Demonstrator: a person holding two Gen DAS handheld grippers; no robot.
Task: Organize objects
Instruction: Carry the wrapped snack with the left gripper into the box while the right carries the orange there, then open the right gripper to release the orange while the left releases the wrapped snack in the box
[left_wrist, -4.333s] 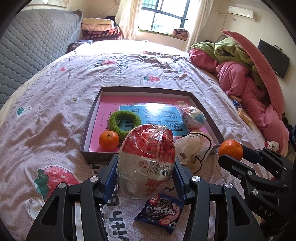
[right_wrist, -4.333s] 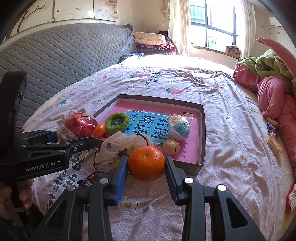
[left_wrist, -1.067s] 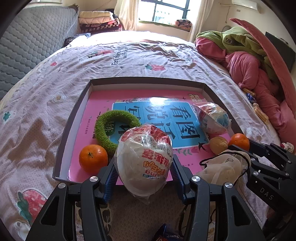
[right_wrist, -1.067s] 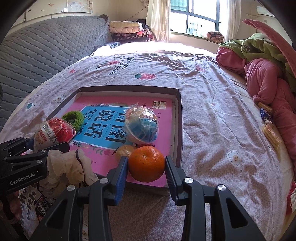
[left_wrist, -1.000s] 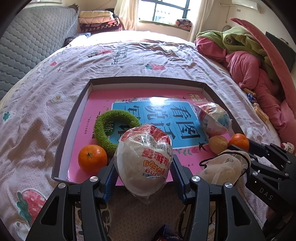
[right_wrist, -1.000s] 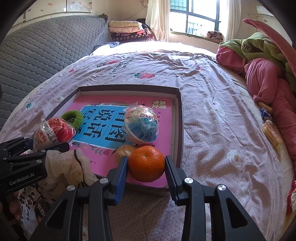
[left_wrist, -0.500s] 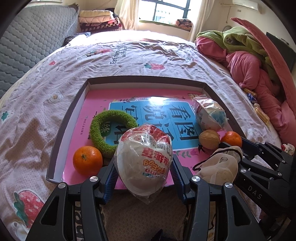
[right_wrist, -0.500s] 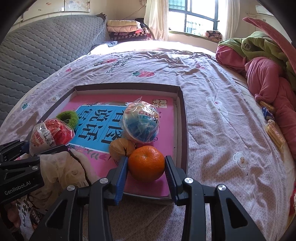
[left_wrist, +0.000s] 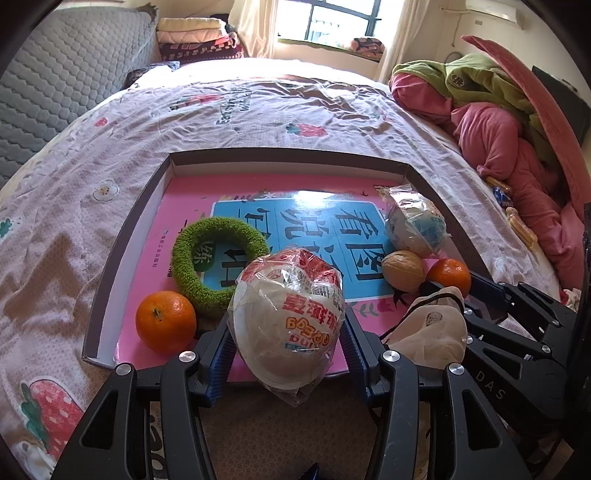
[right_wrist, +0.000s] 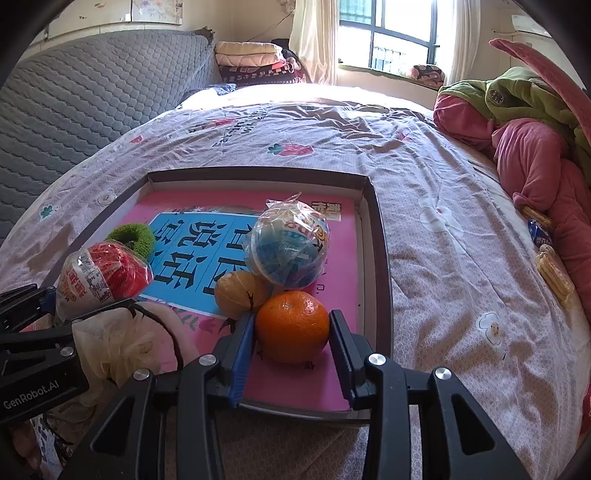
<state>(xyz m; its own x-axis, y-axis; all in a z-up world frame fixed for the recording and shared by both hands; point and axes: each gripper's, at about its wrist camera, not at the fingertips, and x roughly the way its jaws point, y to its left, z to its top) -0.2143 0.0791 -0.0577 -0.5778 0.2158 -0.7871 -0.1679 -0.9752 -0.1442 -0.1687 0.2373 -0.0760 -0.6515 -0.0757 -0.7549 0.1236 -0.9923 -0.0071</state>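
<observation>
A shallow dark-rimmed tray (left_wrist: 280, 155) with a pink and blue bottom lies on the bed. My left gripper (left_wrist: 286, 332) is shut on a red-and-white wrapped snack ball (left_wrist: 288, 314) over the tray's near edge. My right gripper (right_wrist: 291, 334) is shut on an orange (right_wrist: 292, 325) low over the tray's near right corner; it also shows in the left wrist view (left_wrist: 448, 275). In the tray lie another orange (left_wrist: 165, 321), a green fuzzy ring (left_wrist: 218, 260), a walnut (left_wrist: 402, 269) and a blue wrapped ball (right_wrist: 290, 247).
A cream cloth pouch with a dark cord (left_wrist: 432, 332) lies against the tray's near edge between the grippers. Pink and green bedding (left_wrist: 498, 122) is piled at the right, with snack packets (right_wrist: 550, 266) beside it. A grey headboard (right_wrist: 92, 96) stands at the left.
Both grippers have moved forward from the bedspread to over the tray's near edge, each still holding its object. The right gripper's orange has come down next to the walnut.
</observation>
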